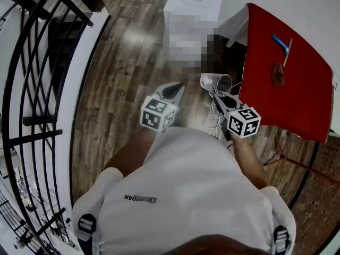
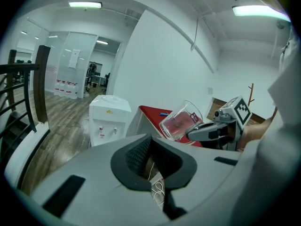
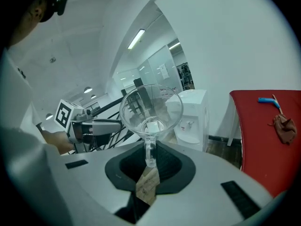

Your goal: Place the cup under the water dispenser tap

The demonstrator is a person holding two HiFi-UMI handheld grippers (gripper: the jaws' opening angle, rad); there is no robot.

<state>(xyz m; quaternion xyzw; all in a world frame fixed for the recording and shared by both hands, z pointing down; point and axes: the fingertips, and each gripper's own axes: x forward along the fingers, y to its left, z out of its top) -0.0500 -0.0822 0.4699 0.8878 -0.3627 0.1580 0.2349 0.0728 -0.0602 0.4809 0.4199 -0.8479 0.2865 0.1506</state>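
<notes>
A clear glass cup [image 3: 150, 109] with a handle hangs tilted in the air, and my right gripper [image 3: 149, 163] is shut on that handle. In the head view the cup [image 1: 217, 82] is at the tip of the right gripper [image 1: 215, 92], above the wooden floor. The white water dispenser [image 1: 192, 4] stands farther ahead against the wall; its front taps [image 2: 108, 132] show in the left gripper view. My left gripper [image 1: 173, 91] is held beside the right one, left of the cup [image 2: 181, 120]. It [image 2: 151, 166] looks shut, with nothing held.
A red-topped table [image 1: 287, 105] stands to the right, with a blue item [image 1: 281, 44] and a brown cloth [image 1: 278, 74] on it. A black stair railing [image 1: 32, 89] runs along the left. A white cable [image 1: 212, 122] lies on the floor below the grippers.
</notes>
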